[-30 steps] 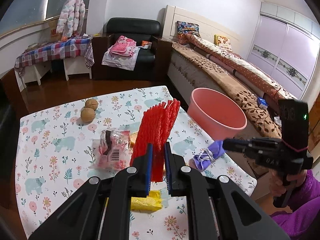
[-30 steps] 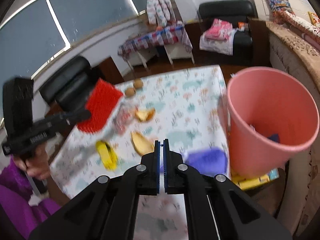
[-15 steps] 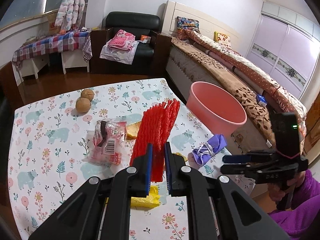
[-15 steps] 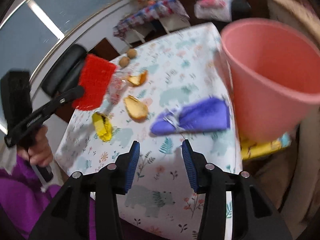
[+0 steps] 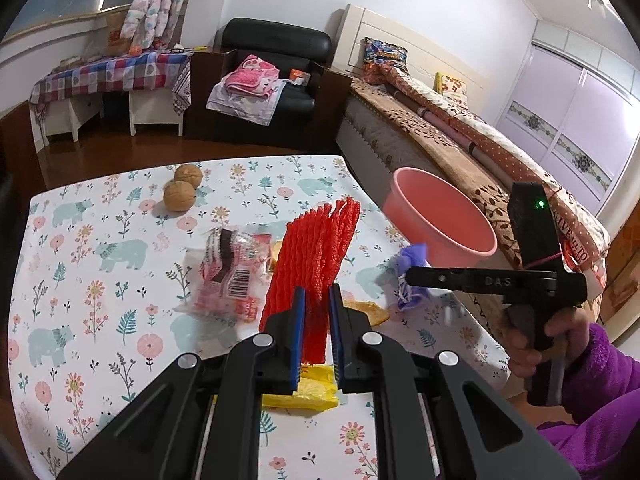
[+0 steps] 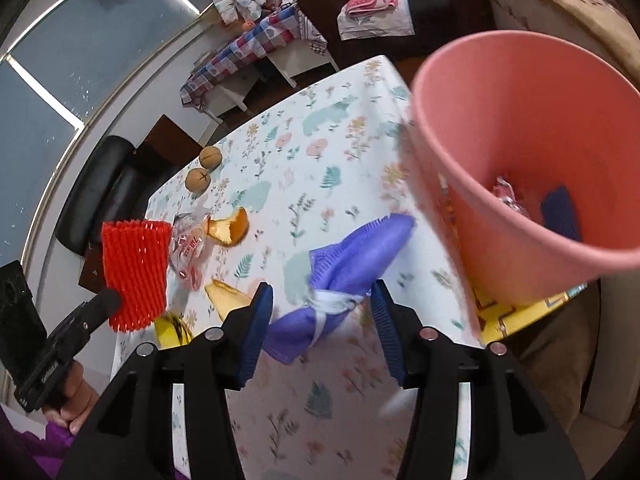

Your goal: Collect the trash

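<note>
My left gripper (image 5: 317, 332) is shut on a red foam net sleeve (image 5: 316, 256) and holds it above the table; the sleeve also shows in the right wrist view (image 6: 134, 272). My right gripper (image 6: 322, 328) is open, its jaws on either side of a crumpled purple wrapper (image 6: 348, 268) that lies at the table's right edge (image 5: 412, 276). A pink bucket (image 6: 528, 168) stands just off that edge (image 5: 444, 220), with some trash inside it.
On the flowered tablecloth (image 5: 100, 240) lie a clear snack bag (image 5: 230, 276), two walnuts (image 5: 180, 194), orange peel pieces (image 6: 228, 230) and a yellow wrapper (image 5: 304, 394). A bed (image 5: 460, 128) and a black armchair (image 5: 276, 76) stand behind.
My right gripper opened from shut and moved down around the purple wrapper beside the bucket. My left gripper kept hold of the red sleeve and hardly moved.
</note>
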